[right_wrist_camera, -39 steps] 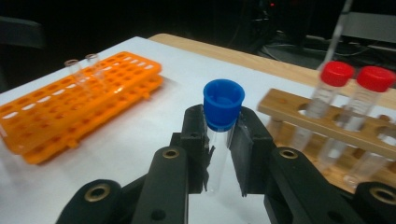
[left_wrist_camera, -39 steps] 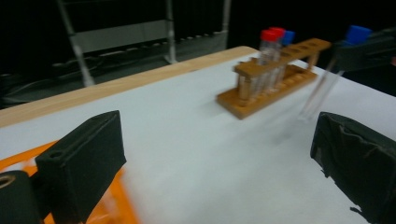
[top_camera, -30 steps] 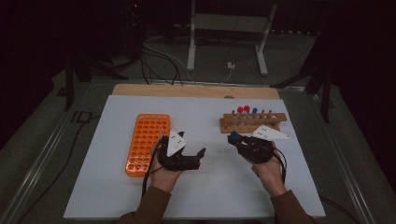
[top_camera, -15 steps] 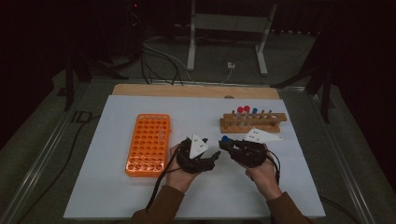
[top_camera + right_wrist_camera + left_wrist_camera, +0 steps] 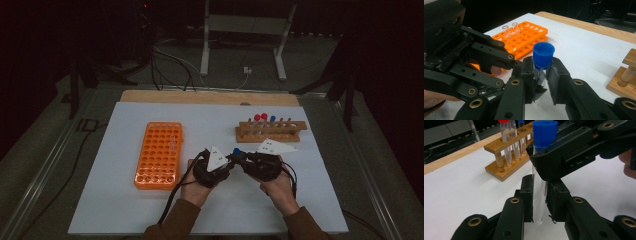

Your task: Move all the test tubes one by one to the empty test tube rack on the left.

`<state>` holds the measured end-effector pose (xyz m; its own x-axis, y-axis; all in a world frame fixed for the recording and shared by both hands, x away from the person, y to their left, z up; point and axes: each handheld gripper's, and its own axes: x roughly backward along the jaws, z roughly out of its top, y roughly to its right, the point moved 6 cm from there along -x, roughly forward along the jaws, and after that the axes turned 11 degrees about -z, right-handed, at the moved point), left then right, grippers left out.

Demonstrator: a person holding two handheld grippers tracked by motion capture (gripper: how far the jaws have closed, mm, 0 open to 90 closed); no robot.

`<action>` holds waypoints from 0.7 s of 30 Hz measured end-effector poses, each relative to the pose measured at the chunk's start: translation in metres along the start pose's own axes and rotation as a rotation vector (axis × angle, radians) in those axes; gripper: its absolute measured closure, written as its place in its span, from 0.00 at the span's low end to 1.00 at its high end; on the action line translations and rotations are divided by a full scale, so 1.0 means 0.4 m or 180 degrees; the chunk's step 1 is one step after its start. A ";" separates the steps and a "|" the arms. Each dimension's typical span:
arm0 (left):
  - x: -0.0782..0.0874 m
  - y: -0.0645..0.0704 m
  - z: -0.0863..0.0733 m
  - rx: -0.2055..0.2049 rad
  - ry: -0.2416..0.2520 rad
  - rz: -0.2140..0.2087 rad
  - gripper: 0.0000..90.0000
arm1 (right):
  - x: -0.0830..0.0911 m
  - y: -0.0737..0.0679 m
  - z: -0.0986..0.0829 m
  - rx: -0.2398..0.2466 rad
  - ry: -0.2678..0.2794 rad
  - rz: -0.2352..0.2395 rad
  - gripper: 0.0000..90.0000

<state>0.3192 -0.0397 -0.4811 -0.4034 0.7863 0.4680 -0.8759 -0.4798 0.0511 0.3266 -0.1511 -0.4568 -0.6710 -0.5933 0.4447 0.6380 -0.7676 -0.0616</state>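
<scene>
The right gripper (image 5: 239, 156) is clamped on a clear test tube (image 5: 539, 195) just under its blue cap (image 5: 543, 55); in the right gripper view the jaws press in on the glass from both sides with the cap standing free above them. The left gripper (image 5: 539, 206) has its jaws around the lower part of the same tube: in the left gripper view the two pads lie against the glass or very close to it, so it looks clenched on the tube, though a hairline gap cannot be ruled out. The tube stands nearly upright between the two tools, its rounded bottom just below the left gripper's pads and above the white table top (image 5: 320, 200).

Taking the wooden rack (image 5: 271, 131) as the landmark: the tube and both grippers sit in front of it, toward the person, near but not touching it, and slightly to its left in the high view. The rack holds several tubes, among them two with red caps (image 5: 260, 117) and one with a blue cap. The orange rack (image 5: 160, 154) lies well to the left of the wooden rack, on the far side of the left gripper, with two clear uncapped tubes (image 5: 510, 31) standing in holes toward its far end. Both hands (image 5: 197, 187) come from the near edge of the table.
</scene>
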 end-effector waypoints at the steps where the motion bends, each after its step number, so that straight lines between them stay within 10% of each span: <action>1: 0.000 0.001 0.001 0.0010 0.0015 -0.0008 0.86 | 0.001 0.000 0.000 0.0005 0.0004 0.0008 0.84; 9: 0.019 -0.024 -0.009 0.0124 0.0027 0.0086 0.86 | 0.026 0.016 0.021 -0.0103 0.0200 0.0064 0.48; 15: 0.063 -0.055 -0.021 0.0267 0.0109 0.0180 0.86 | 0.038 0.046 0.024 -0.0077 0.0245 -0.0323 0.18; 21: 0.117 -0.090 -0.039 0.0384 0.0193 0.0292 0.86 | 0.050 0.076 0.022 -0.0108 0.0246 -0.0560 0.09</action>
<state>0.3277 0.0205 -0.4749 -0.4986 0.7573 0.4217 -0.7980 -0.5910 0.1180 0.3358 -0.1841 -0.4419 -0.7988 -0.4652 0.3815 0.4961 -0.8680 -0.0197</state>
